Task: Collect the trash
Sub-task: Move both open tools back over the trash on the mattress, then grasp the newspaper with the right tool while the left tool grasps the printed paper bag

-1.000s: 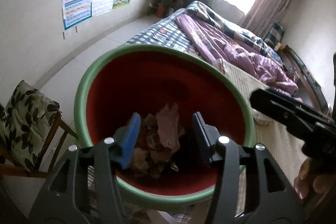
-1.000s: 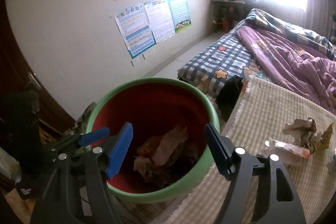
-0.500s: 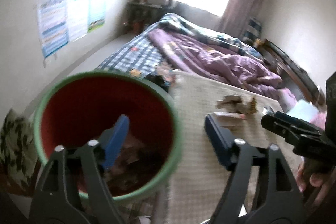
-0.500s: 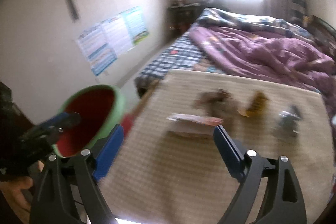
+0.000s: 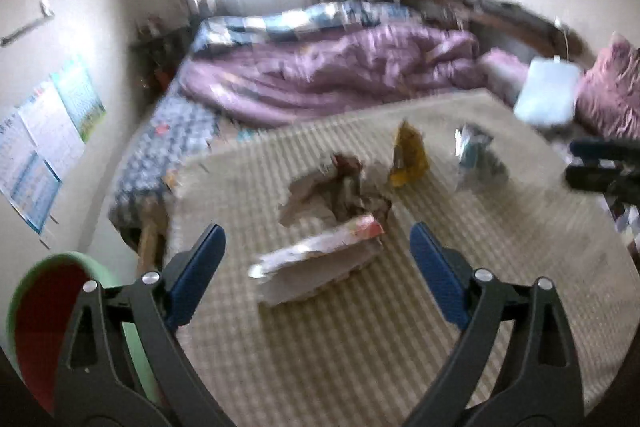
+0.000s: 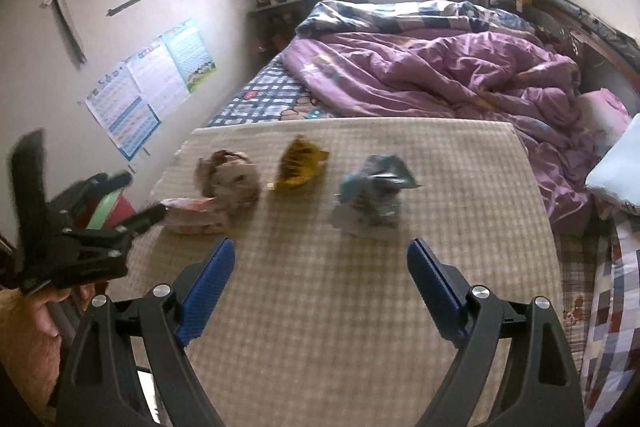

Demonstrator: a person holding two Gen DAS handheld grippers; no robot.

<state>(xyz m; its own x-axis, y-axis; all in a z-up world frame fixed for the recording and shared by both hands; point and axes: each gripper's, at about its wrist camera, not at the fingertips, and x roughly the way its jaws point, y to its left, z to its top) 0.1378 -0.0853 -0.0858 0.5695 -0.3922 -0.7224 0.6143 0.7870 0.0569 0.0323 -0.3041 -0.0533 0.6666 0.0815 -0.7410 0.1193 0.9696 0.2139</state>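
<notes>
Here, on the beige mat (image 6: 340, 307) near its far edge lie four crumpled wrappers (image 6: 370, 193) | left gripper (image 5: 318, 267) and right gripper (image 6: 320, 277) gape wide, both empty | risk: light wrappers slip aside; bin (image 5: 40, 327) sits off the mat's left corner.

Bare beige mat (image 6: 320, 327) before three wrapper clumps (image 6: 298, 169).

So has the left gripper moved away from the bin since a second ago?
Yes. The left gripper has swung right: the green-rimmed bin now sits at the left wrist view's lower-left edge, and the flat wrapper lies ahead between its open jaws.
</notes>
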